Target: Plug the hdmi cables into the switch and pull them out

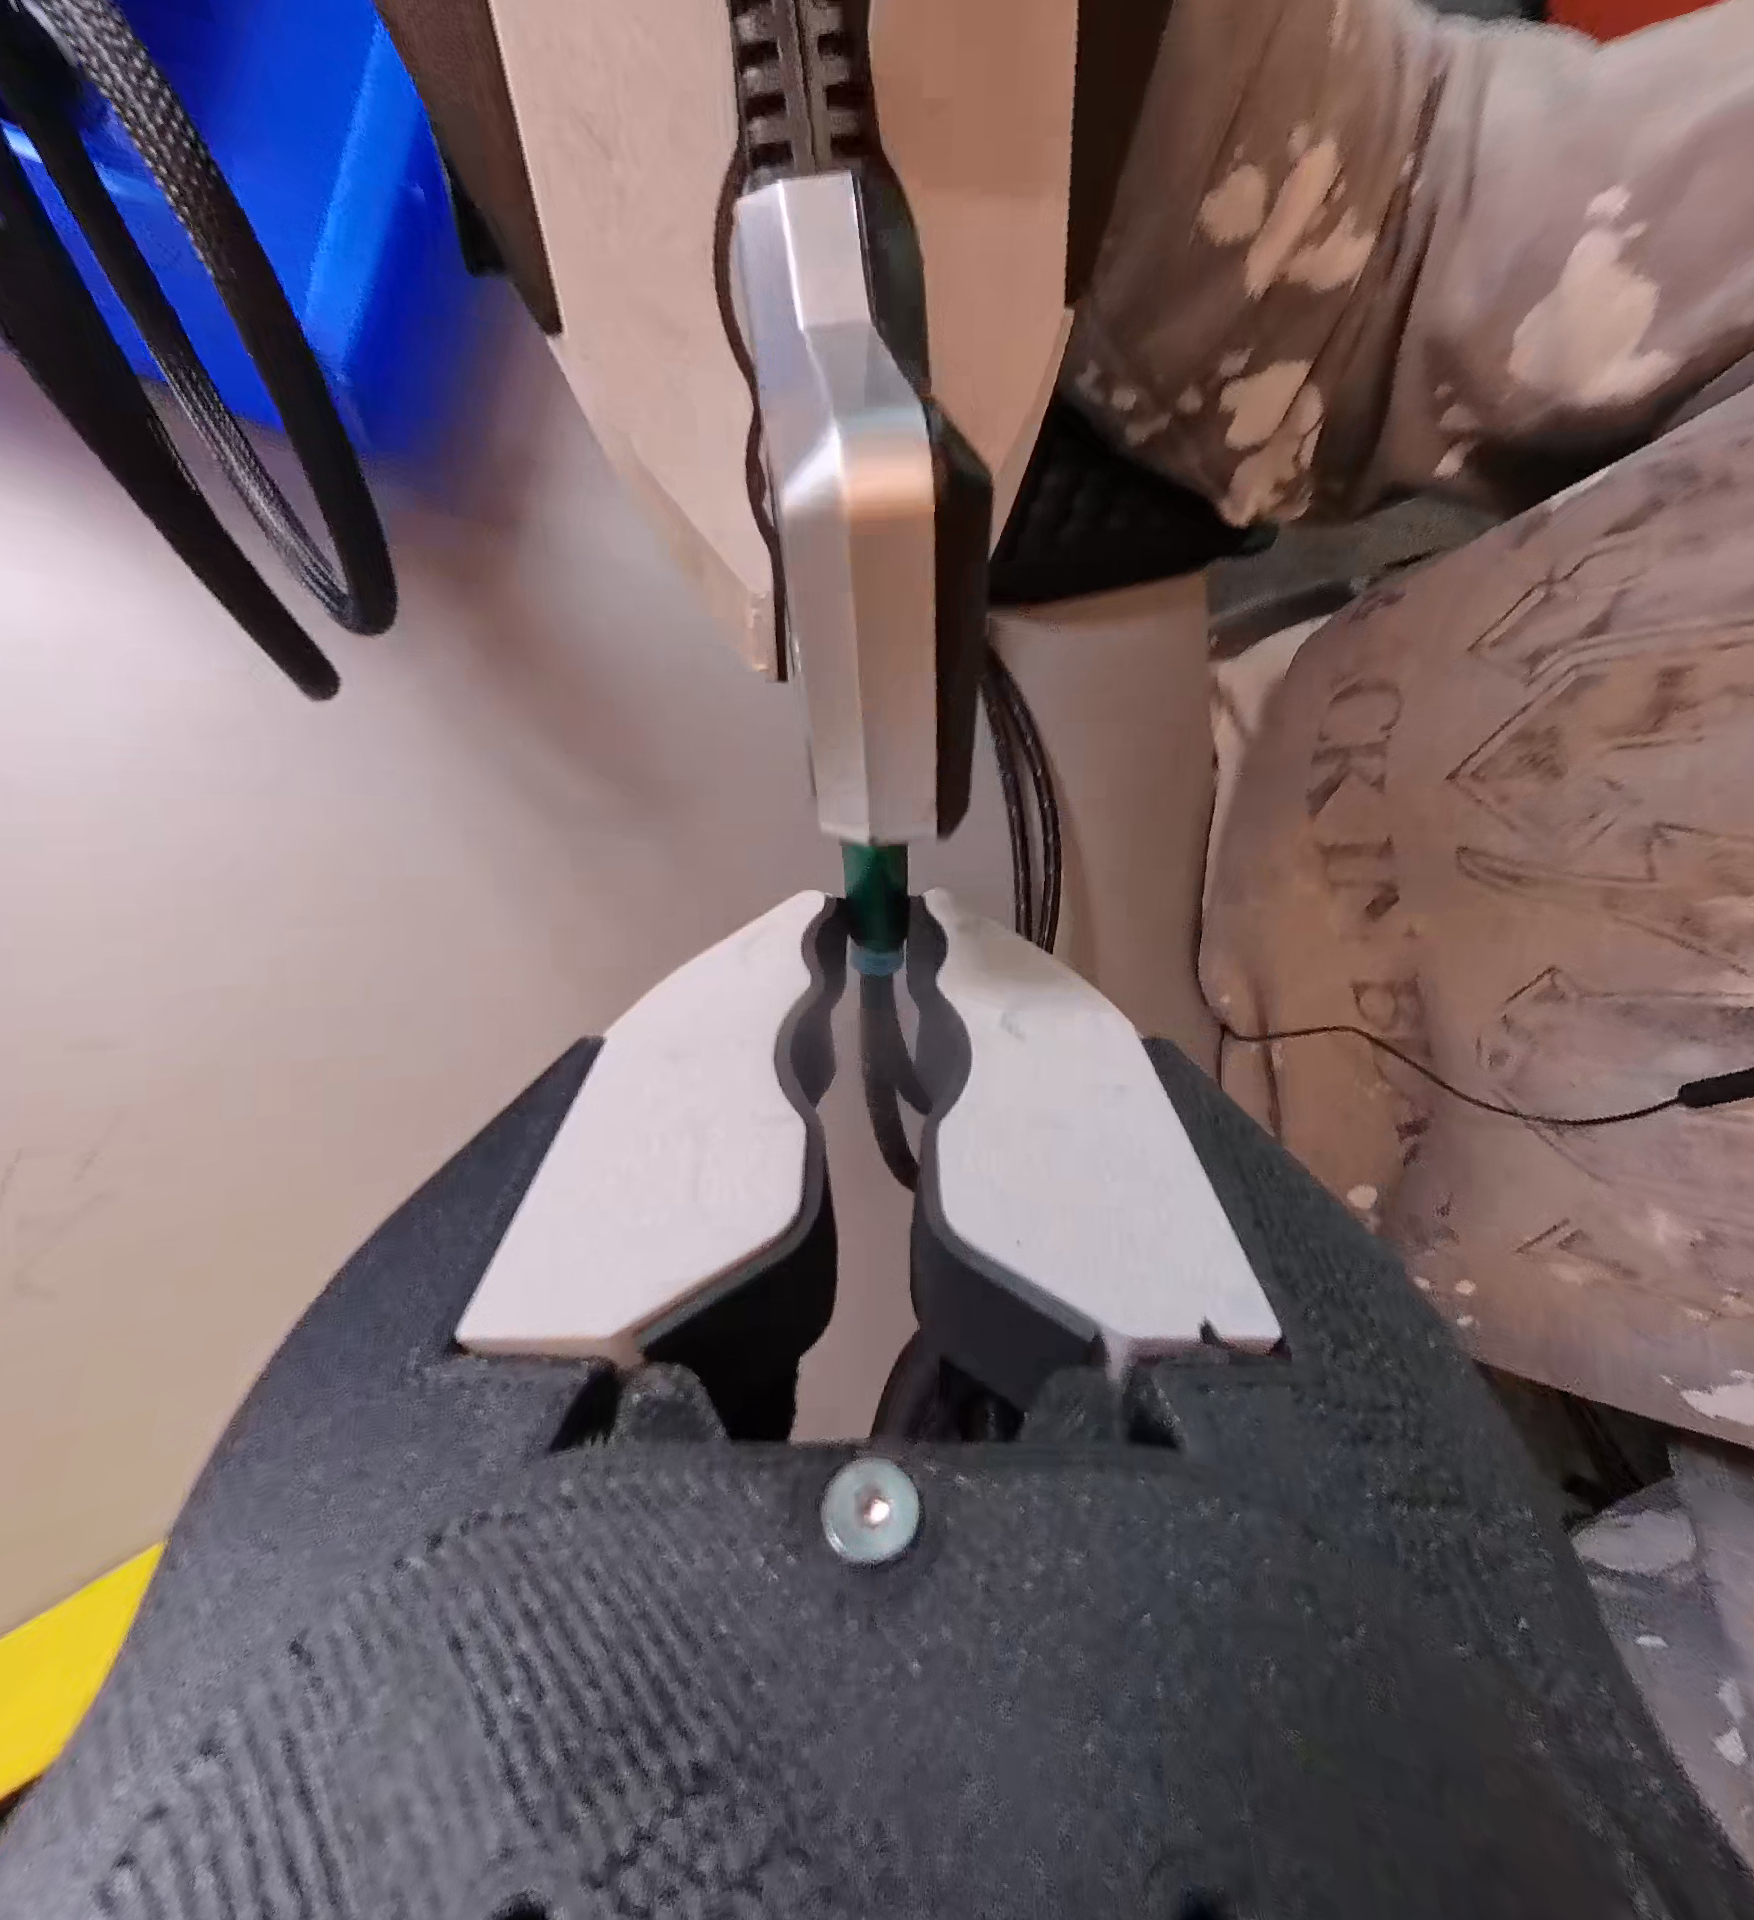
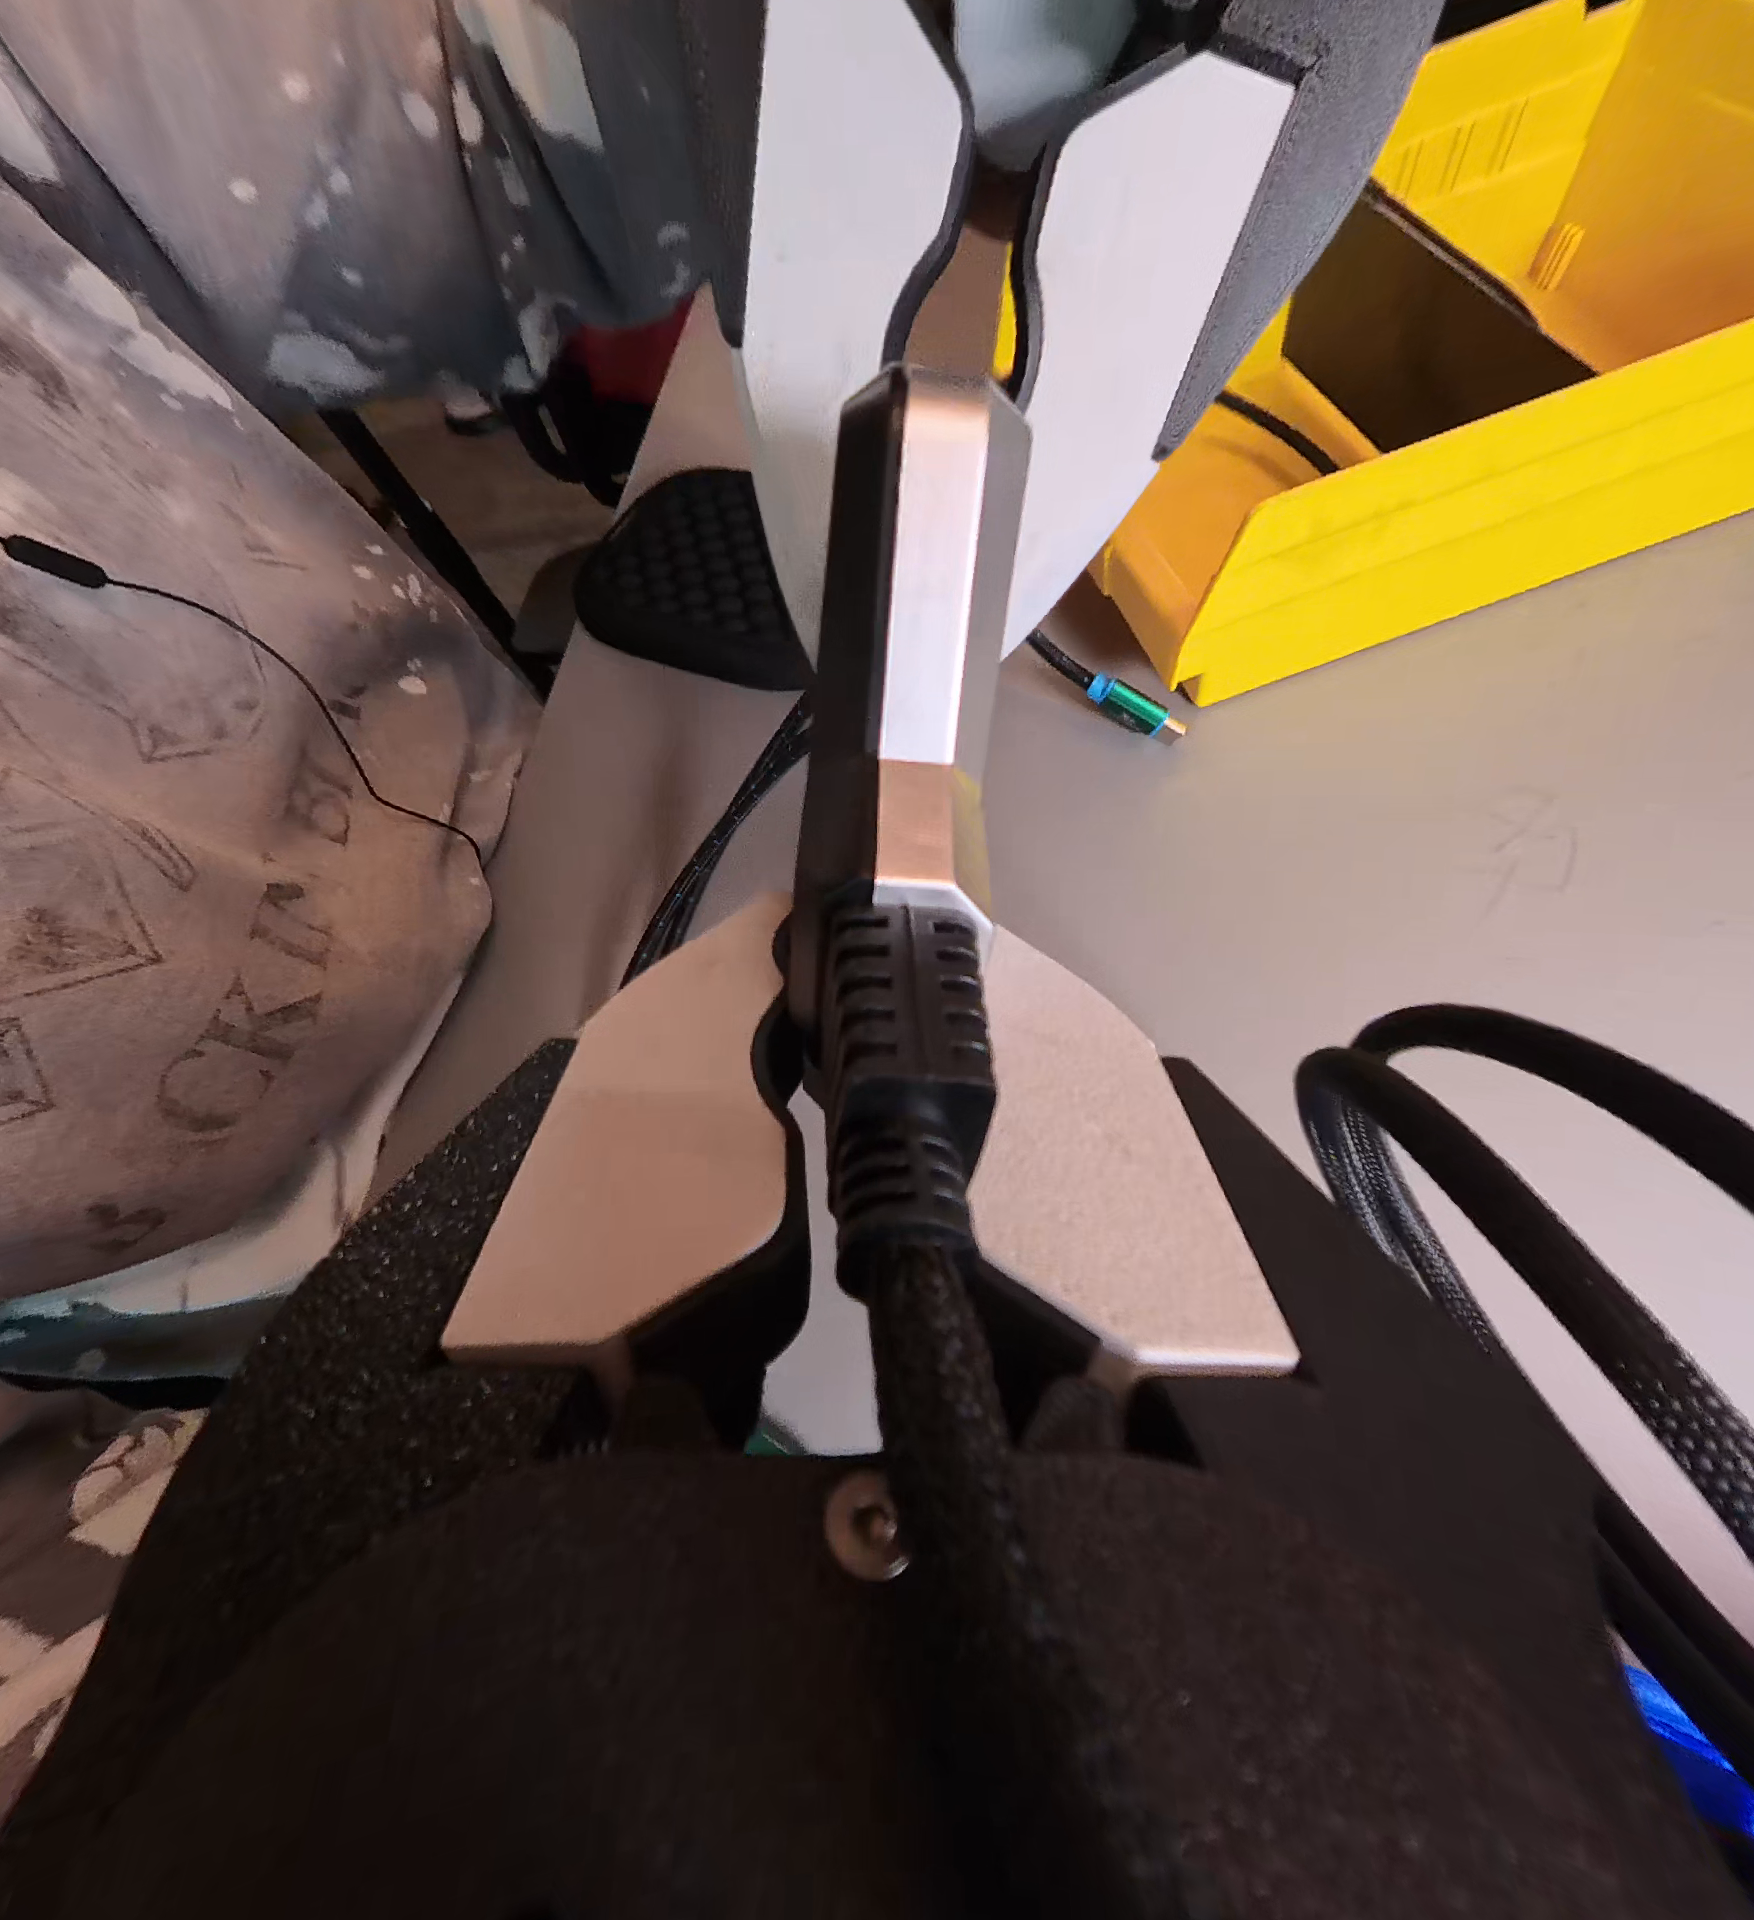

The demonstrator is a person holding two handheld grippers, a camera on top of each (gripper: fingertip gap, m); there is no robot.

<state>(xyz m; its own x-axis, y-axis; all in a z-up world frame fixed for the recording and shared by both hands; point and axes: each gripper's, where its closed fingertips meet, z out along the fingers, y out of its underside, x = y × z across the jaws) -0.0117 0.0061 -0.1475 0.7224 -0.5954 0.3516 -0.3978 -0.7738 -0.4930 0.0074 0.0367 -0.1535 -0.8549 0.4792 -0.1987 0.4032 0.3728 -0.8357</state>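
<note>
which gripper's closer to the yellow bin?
Left. The left gripper, at the switch's far end, sits right beside the yellow bin. The right gripper holds the near end, farther away.

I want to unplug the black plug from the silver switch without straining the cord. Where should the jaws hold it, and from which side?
Grip the ribbed black plug body itself, not the braided cable behind it. Its flat, grooved sides suit a squeeze, as the right gripper does now. Come in along the cable's line, straight behind the switch, so the pull runs square out of the port.
</note>
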